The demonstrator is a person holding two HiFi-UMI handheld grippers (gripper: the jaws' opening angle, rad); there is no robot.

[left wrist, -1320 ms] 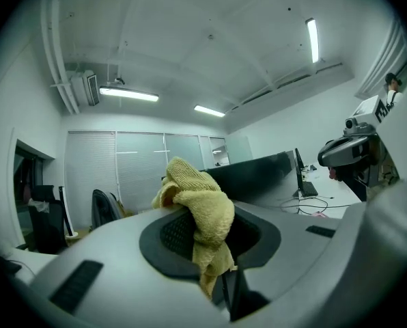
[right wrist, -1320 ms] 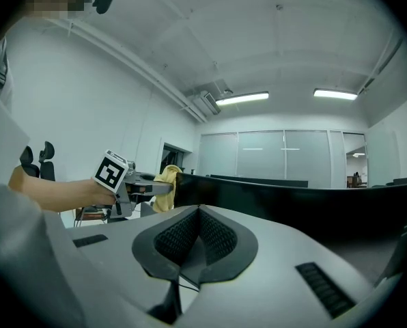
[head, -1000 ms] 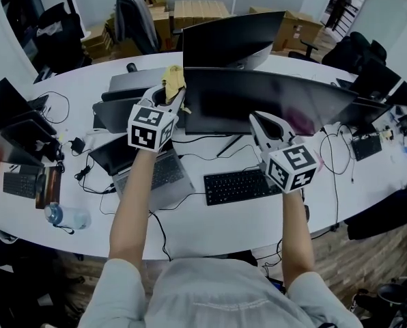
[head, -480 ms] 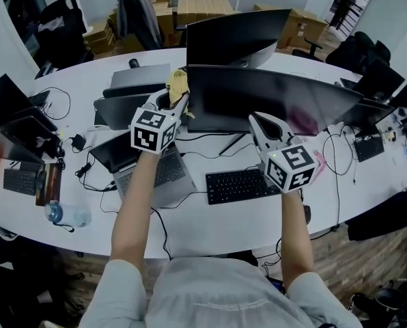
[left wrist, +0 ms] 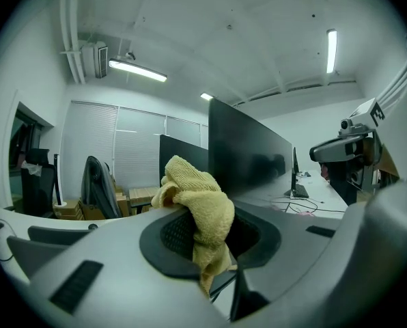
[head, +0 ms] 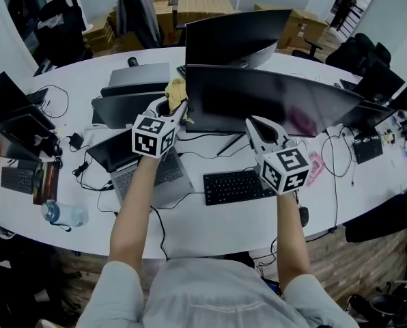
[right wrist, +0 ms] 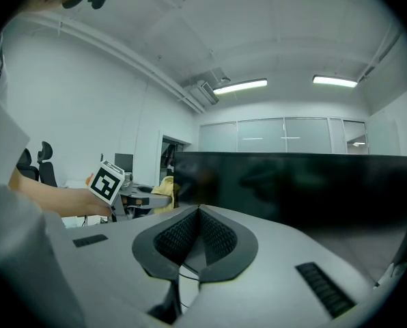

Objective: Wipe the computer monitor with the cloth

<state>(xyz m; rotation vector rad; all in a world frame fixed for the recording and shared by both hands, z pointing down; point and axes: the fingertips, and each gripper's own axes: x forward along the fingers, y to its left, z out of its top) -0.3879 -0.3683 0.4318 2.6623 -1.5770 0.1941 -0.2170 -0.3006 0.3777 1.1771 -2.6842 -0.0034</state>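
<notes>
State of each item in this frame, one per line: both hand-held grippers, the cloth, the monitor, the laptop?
Left hand-held gripper: shut on the cloth.
Right hand-held gripper: shut, nothing between its jaws.
Cloth: yellow, bunched, held up by the monitor's left edge; contact can't be told.
Monitor: upright, screen dark.
Laptop: lid open, screen dark.

The left gripper holds a yellow cloth up at the left edge of the wide dark monitor, near its upper corner. The right gripper points at the lower part of that screen, above a black keyboard. Monitor and keyboard stand on a white table, with an open laptop under the left forearm.
</notes>
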